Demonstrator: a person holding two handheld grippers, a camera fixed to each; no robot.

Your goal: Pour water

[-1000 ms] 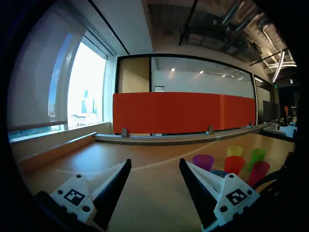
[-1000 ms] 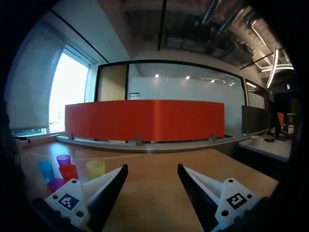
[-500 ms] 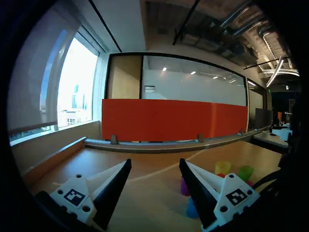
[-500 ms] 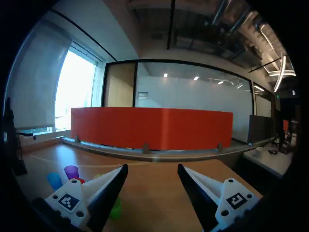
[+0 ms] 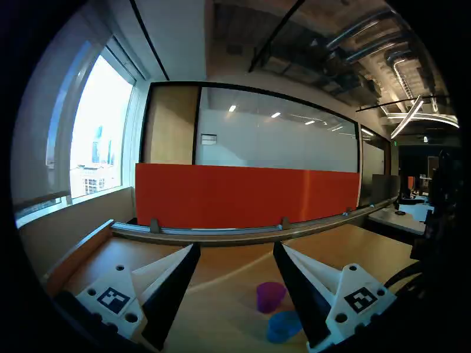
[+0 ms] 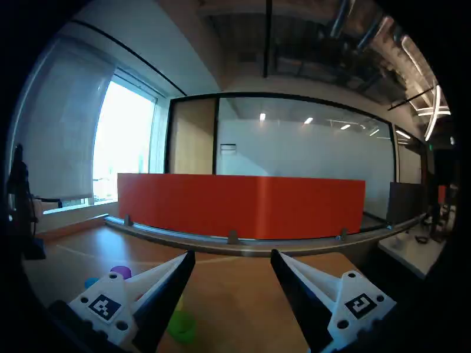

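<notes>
- Two grippers are hovering over a wooden table (image 5: 224, 294), and both are holding nothing.
- In the left gripper view, the left gripper (image 5: 235, 245) is keeping its fingers spread wide, with bare tabletop showing in the gap.
- A purple cup (image 5: 269, 295) is standing upright on the table in the lower part of that gap, close to the inner edge of the finger on the view's right.
- A blue cup (image 5: 284, 325) is sitting just beside the purple one, nearer the camera, and that same finger is partly covering it.
- Neither finger is touching either cup.
- In the right gripper view, the right gripper (image 6: 231, 253) is also holding its fingers wide apart over the same wood.
- A green cup (image 6: 181, 326) is showing low in this view, half hidden behind the finger on the view's left.
- The purple cup (image 6: 120, 271) is peeking over the top of that finger's body, farther off, with a sliver of the blue cup (image 6: 91, 282) beside it.
- An orange screen (image 5: 235, 197) is running along the far edge of the table, and it is crossing the right gripper view (image 6: 241, 206) too.
- A bright window (image 5: 94, 153) is letting daylight in on the left side of the room.
</notes>
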